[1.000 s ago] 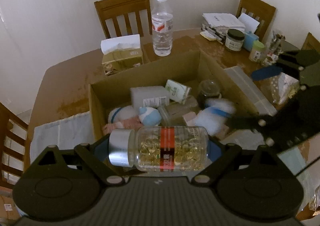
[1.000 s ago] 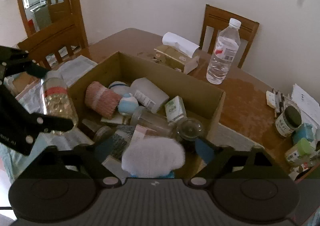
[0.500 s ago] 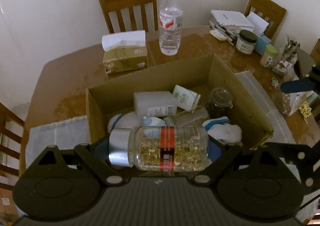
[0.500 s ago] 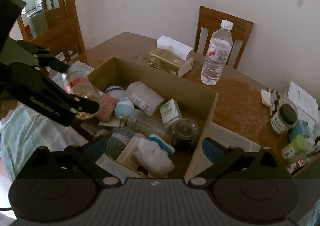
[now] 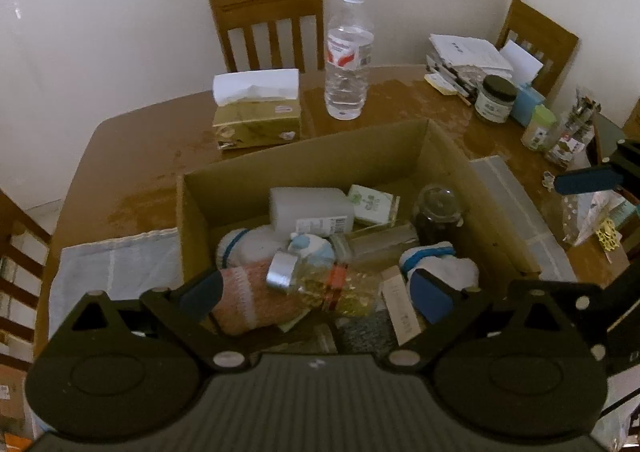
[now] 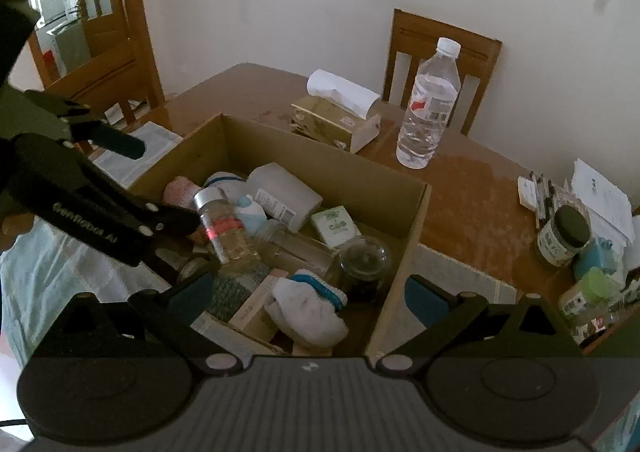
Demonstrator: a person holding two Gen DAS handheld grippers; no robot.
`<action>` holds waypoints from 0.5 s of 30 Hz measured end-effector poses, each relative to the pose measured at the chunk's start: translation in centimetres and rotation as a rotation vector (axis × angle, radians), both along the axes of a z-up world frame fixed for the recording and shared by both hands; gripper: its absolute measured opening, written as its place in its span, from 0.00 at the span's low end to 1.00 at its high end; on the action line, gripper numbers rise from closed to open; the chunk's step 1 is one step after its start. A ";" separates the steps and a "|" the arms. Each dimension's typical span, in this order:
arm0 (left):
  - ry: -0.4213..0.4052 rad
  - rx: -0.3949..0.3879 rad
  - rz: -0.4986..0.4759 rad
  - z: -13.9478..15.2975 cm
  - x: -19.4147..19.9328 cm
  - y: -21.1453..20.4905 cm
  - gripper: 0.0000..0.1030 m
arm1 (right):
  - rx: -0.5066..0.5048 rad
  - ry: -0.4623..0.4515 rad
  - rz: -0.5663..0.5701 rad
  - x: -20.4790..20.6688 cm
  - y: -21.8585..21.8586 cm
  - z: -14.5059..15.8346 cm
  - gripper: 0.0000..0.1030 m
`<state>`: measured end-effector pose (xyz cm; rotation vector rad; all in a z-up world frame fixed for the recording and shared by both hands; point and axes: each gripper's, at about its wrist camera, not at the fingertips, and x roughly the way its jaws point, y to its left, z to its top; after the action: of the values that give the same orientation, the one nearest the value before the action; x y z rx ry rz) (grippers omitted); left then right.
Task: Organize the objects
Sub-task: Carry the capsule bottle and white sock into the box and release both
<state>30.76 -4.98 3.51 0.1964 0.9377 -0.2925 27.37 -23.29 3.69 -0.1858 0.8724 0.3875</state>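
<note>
- Your left gripper (image 5: 316, 292): jaws opening, wide, nothing pressed between the pads.
- Capsule bottle (image 5: 320, 282): lies tilted in the cardboard box (image 5: 304, 156), on a pink knit roll (image 5: 256, 300).
- Your right gripper (image 6: 306, 298): spread wide, empty, over the box.

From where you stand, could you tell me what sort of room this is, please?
Most likely a home dining room: wooden chairs around a wooden table, with a tissue box, a water bottle and stacked papers on it.
</note>
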 end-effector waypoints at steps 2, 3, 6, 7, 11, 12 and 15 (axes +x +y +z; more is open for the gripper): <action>-0.015 0.011 0.017 0.1 -0.4 0.2 0.97 | 0.000 0.012 -0.013 0.1 0.0 0.0 1.00; -0.024 0.016 0.027 0.2 -0.6 0.3 0.97 | 0.000 0.019 -0.023 0.2 0.1 0.0 1.00; -0.037 0.012 0.065 0.1 -1.4 0.9 0.97 | -0.003 0.040 -0.055 0.2 0.3 0.0 1.00; -0.040 0.006 0.081 0.0 -1.7 1.1 0.97 | -0.009 0.049 -0.070 0.2 0.4 -0.1 1.00; -0.027 -0.010 0.147 -1.0 -2.8 1.8 0.97 | -0.023 0.093 -0.155 0.1 0.6 -1.0 1.00; -0.019 -0.012 0.162 -1.4 -3.1 2.0 0.97 | -0.015 0.104 -0.177 -0.1 0.5 -1.3 1.00; -0.011 -0.002 0.205 -2.0 -4.1 2.3 0.97 | -0.003 0.149 -0.262 -0.6 0.4 -2.4 1.00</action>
<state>26.65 -2.72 1.52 0.0988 0.9387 -0.1029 26.82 -22.93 1.26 -0.0441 1.0297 0.1563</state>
